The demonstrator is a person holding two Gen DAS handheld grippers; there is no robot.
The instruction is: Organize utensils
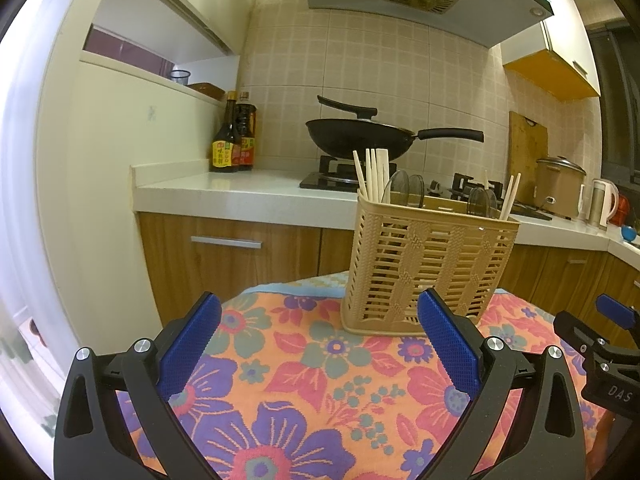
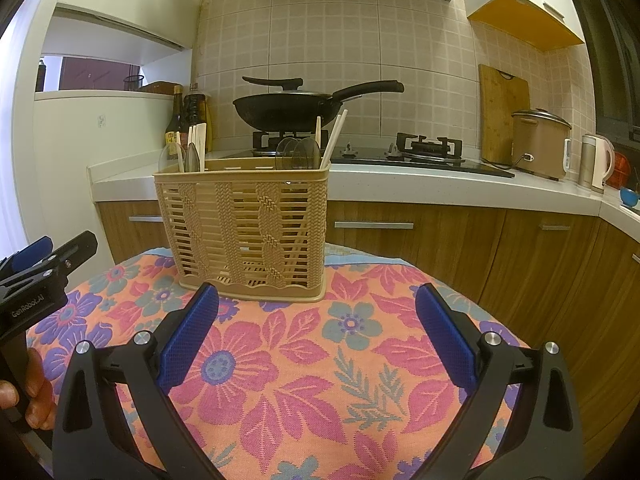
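A beige slatted utensil basket (image 1: 424, 264) stands on a floral cloth (image 1: 304, 380); it also shows in the right wrist view (image 2: 248, 228). Pale chopsticks (image 1: 372, 174) and clear plastic spoons (image 1: 404, 188) stick up from its compartments, as the right wrist view shows for the chopsticks (image 2: 334, 136) and spoons (image 2: 298, 152). My left gripper (image 1: 319, 312) is open and empty, just short of the basket. My right gripper (image 2: 318, 304) is open and empty, in front of the basket's right part. Each gripper shows at the edge of the other's view.
Behind the cloth-covered table (image 2: 352, 360) runs a kitchen counter (image 1: 224, 188) with sauce bottles (image 1: 232, 140), a black wok (image 1: 360, 136) on a gas stove, a cutting board (image 2: 504, 112), a rice cooker (image 2: 540, 140) and a kettle (image 2: 596, 164). Wooden cabinets stand below.
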